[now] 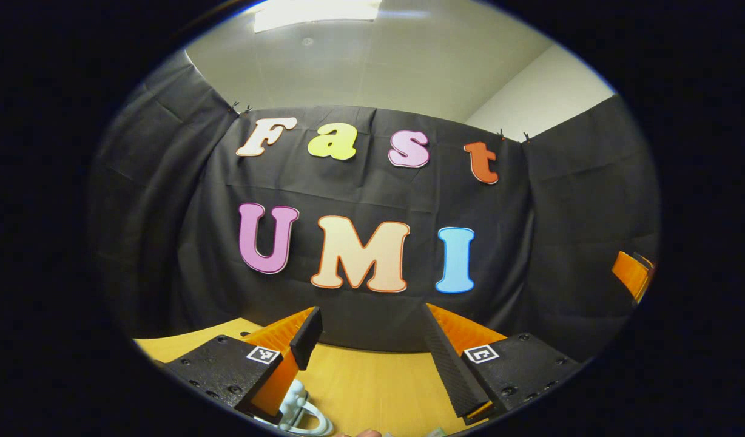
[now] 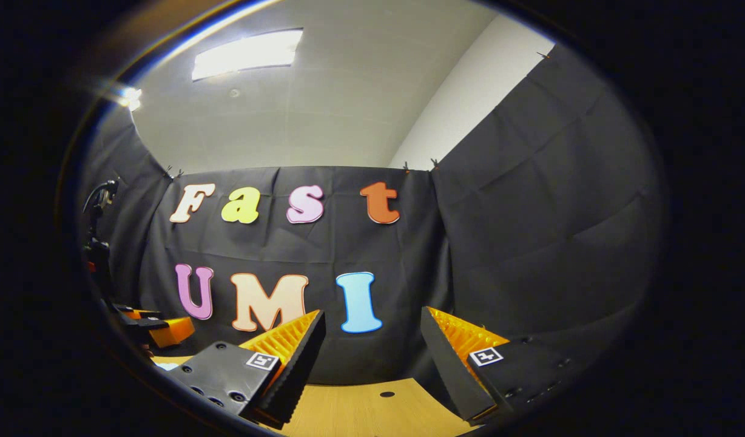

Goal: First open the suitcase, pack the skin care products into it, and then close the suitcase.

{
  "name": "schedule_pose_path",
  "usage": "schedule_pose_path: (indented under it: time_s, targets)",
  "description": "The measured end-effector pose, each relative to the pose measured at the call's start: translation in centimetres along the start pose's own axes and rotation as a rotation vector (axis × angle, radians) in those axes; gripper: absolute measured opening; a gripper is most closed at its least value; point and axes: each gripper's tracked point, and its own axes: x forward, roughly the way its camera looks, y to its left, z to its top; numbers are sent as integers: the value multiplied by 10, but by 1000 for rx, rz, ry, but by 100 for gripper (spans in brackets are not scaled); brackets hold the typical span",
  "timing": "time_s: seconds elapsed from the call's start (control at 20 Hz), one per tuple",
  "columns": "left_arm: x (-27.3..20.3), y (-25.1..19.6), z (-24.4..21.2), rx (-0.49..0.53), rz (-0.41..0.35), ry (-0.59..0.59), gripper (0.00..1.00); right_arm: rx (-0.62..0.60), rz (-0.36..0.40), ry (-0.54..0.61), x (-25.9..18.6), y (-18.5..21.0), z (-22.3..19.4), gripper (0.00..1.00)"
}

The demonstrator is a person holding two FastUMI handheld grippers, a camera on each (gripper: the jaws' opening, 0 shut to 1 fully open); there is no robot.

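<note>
Both the left gripper and right gripper hang wide apart, holding nothing, raised above the pale wooden desk, perhaps between steps.

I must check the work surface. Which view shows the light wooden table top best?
The left gripper view: the light wooden table top spans most of its lower edge. The right gripper view gives a narrower strip.

Black cloth wall, wooden table
</note>
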Motion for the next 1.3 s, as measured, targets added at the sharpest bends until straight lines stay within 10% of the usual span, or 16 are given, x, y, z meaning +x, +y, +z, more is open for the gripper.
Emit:
schedule_pose_path:
  time_s: [0.3,0.65,1.3]
  targets:
    - [-24,48,-76,172,83,188,94,-29,194,322,-2,45,-112,98]
    - [-49,84,-219,266,52,557,96,-89,146,372,3,59,-140,98]
    - [-47,59,-356,100,-53,952,87,-226,42,422,1,37,-151,98]
